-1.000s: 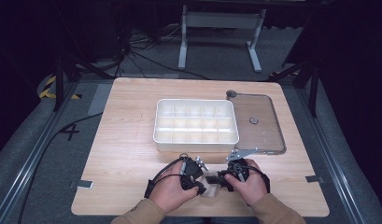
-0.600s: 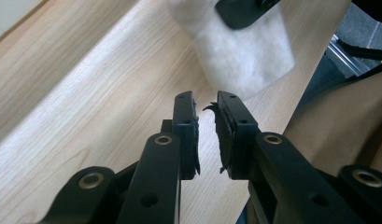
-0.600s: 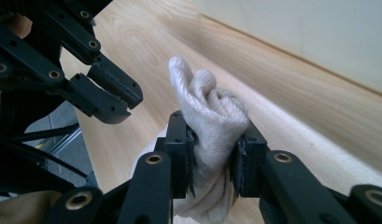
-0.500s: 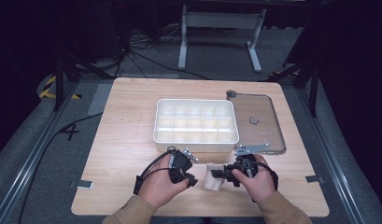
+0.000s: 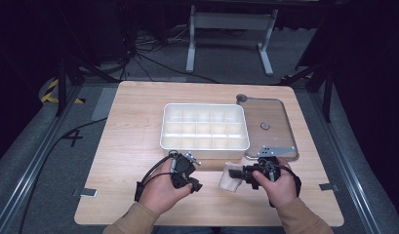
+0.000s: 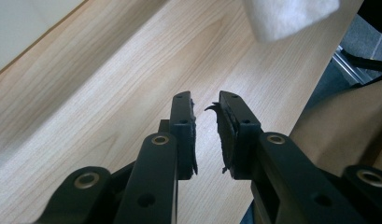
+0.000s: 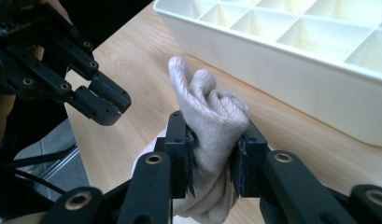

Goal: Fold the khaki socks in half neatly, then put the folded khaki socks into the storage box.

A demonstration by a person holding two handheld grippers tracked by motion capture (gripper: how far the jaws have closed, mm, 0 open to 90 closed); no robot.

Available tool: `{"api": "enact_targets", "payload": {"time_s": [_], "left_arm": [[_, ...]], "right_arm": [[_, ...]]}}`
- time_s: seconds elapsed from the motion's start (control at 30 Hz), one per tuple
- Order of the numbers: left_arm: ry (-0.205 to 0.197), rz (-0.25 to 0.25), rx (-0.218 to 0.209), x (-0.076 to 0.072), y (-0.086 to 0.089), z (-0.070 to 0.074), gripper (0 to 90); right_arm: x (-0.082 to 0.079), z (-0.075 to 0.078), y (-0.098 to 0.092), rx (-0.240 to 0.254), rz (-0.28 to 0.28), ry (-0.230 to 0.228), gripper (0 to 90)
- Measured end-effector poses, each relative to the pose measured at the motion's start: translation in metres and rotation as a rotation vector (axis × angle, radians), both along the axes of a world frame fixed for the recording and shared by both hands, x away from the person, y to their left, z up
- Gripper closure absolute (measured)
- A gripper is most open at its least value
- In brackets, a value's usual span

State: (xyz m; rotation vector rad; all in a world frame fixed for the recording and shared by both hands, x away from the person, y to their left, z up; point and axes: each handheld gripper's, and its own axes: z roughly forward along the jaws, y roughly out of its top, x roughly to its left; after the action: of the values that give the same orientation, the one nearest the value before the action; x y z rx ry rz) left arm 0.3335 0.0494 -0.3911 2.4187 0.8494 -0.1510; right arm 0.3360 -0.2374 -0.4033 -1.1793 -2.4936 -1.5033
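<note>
A bunched white cloth [image 5: 228, 182] hangs just above the wooden table [image 5: 133, 126], near its front edge. My right gripper [image 5: 232, 173] is shut on it, and in the right gripper view the cloth [image 7: 202, 98] bulges up between the two pads of that gripper [image 7: 212, 123]. My left gripper [image 5: 194, 186] is a short way to the left of the cloth, clear of it. Its jaws stand a little apart with nothing between them [image 6: 206, 100]. A corner of the cloth [image 6: 286, 16] shows ahead of the left jaws. The left gripper [image 7: 104, 109] also appears in the right gripper view.
A white compartment tray [image 5: 205, 145] with several empty cells sits mid-table, just beyond both hands. A clear flat lid with a metal edge [image 5: 268, 126] lies to the right of the tray. The front table edge is close under my forearms.
Both grippers were together on the cloth. The left one has let go and moved left. The right one has moved right and risen slightly with the cloth.
</note>
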Motion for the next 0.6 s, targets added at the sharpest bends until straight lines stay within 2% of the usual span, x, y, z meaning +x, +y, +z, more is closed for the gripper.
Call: {"api": "enact_targets", "payload": {"time_s": [0.27, 0.43, 0.6], "left_arm": [[0.002, 0.013, -0.006, 0.002, 0.005, 0.001, 75.9], [0.002, 0.026, -0.008, 0.003, 0.010, 0.002, 75.2], [0.002, 0.062, -0.013, 0.004, 0.018, 0.003, 75.4]], "right_arm": [[0.001, 0.008, -0.010, 0.021, -0.037, -0.032, 71.9], [0.004, 0.016, -0.014, 0.004, -0.048, -0.049, 71.8], [0.009, 0.023, -0.016, -0.019, -0.048, -0.068, 71.8]]}}
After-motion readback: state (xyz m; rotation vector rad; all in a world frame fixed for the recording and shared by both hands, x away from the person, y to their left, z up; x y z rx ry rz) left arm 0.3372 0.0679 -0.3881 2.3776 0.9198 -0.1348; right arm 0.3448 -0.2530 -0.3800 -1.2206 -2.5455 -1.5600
